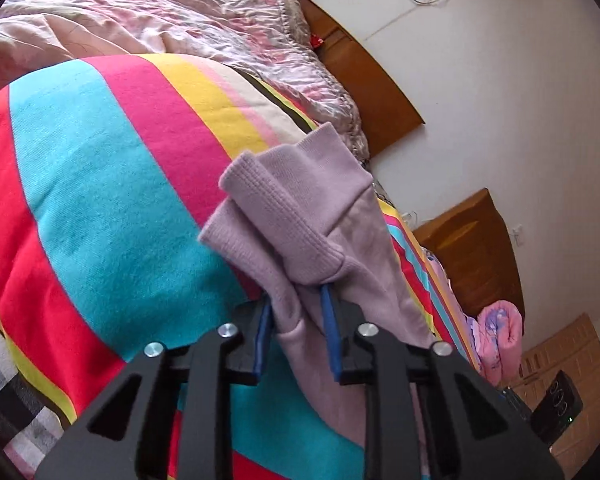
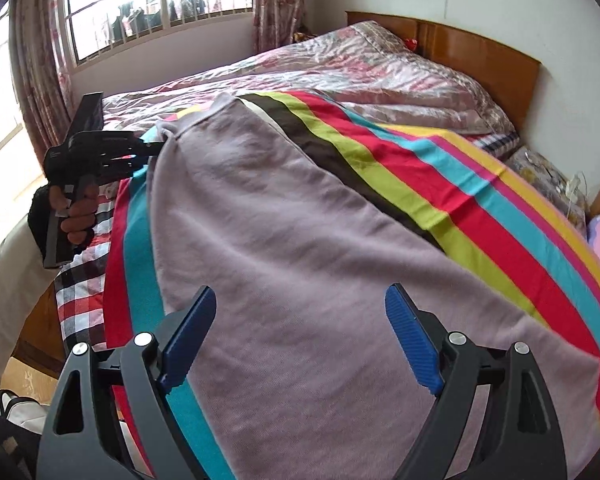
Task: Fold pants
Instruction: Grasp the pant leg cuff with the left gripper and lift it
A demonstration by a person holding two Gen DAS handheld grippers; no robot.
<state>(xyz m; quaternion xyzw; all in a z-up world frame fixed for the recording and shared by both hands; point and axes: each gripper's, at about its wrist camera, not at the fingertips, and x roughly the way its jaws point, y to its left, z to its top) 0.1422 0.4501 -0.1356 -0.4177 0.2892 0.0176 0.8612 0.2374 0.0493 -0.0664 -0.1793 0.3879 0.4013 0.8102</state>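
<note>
Pants [image 2: 284, 248], pale lilac knit, lie spread along the striped sheet [image 2: 480, 208] that covers the bed, reaching from its near edge toward the pink floral quilt [image 2: 380, 68] by the wooden headboard [image 2: 484, 56]. The left claw [image 1: 298, 300] is clamped on a bunched ribbed cuff of the pants, its blue pads [image 1: 332, 328] pressing the fabric from both sides and holding that end raised off the sheet, near the bed's window-side edge. The right claw [image 2: 300, 320] hovers over the wide part of the pants at the near edge, its jaws spread wide with nothing between them.
</note>
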